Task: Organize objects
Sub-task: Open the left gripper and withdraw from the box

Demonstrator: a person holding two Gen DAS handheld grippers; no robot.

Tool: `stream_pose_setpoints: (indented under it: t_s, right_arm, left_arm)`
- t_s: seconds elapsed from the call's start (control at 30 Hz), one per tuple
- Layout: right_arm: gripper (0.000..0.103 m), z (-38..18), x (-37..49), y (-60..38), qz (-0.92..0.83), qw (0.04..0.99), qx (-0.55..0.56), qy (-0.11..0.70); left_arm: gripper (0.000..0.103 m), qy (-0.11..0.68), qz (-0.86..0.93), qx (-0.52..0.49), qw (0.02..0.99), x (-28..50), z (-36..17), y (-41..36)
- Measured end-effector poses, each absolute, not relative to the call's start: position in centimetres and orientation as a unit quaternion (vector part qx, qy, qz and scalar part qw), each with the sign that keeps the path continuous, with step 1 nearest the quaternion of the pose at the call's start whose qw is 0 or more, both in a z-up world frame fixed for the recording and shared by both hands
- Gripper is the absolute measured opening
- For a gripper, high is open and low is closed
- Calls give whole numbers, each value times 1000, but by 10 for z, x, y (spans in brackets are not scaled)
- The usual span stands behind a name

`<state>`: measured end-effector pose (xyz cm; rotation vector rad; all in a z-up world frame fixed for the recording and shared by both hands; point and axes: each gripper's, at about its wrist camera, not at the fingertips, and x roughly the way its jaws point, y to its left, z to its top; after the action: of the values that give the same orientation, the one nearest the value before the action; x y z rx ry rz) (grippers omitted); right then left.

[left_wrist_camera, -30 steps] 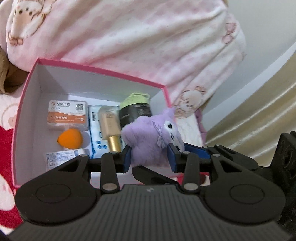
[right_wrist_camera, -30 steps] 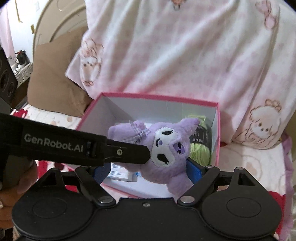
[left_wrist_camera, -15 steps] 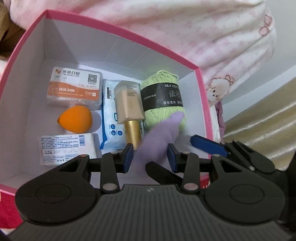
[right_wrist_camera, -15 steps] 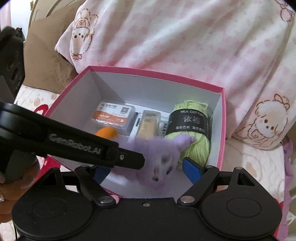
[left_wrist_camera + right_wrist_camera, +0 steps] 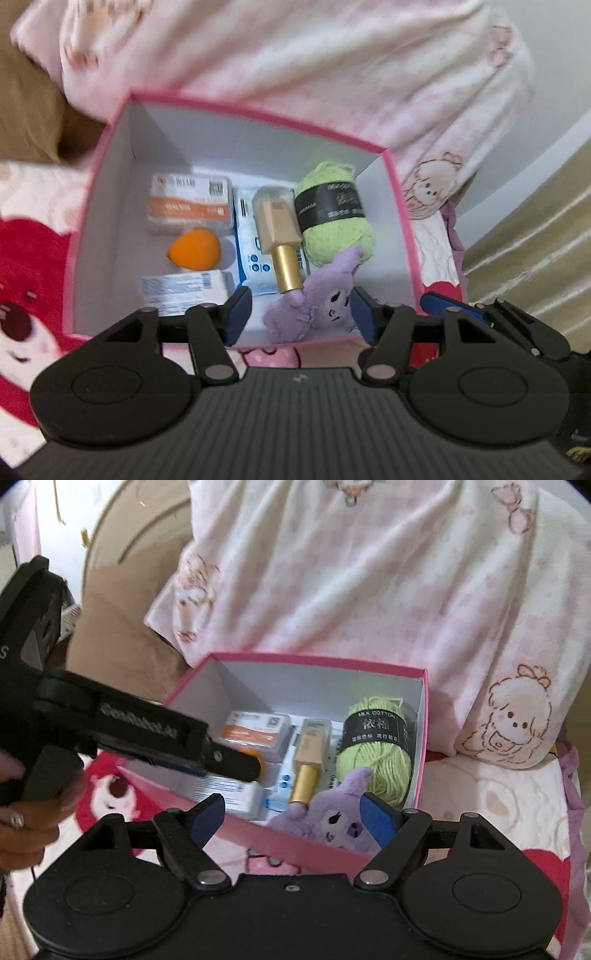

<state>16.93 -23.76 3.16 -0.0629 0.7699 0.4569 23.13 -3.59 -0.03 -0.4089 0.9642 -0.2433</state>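
A purple plush toy lies in the near right corner of a pink box with a white inside. It also shows in the right wrist view, in the box. My left gripper is open, above the box's near edge, its jaws apart either side of the plush without touching it. My right gripper is open and empty, just in front of the box. The left gripper's body reaches over the box from the left.
The box holds a green yarn ball, a beige bottle with gold cap, an orange sponge, an orange-white pack, a wipes pack and a small labelled box. A pink blanket lies behind. A brown cushion is at the left.
The left gripper has opened and let go of the plush toy, which now lies in the box's near right corner. Both grippers have pulled back from the box.
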Motion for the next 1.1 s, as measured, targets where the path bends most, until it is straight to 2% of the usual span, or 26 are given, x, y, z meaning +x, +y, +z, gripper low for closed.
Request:
stream_pose_setpoints:
  t_s: [0.13,0.2,0.23,0.4,0.57,0.77,1.1]
  right_arm:
    - [84,58,143,-241,235,905,-31,353]
    - [84,74,130,-242,240,908,-36,341]
    - [84,82,123,-243,240,910,-39,337]
    - [84,114,100,-242,229,914,-52,330]
    - [86,133,83,-246,216,913,-39,344]
    - [86,128,66,-250,201,909,-35,364]
    - [87,110,55,-252,185,898,-16,399]
  left_arm:
    - [70,460,-108,-145,870,204,36,-40]
    - [81,474,-98,-128,866,190,51,-42]
    - [81,475,-90,-122,867,183,59,-43]
    - [95,445,-79,-106,886,146,94,-40]
    - [95,438,-70,-97,891,119,111,-33]
    - [96,433,-70,-87,894,86,117,-24]
    - [97,444,-45,-84,891,60,97,-18]
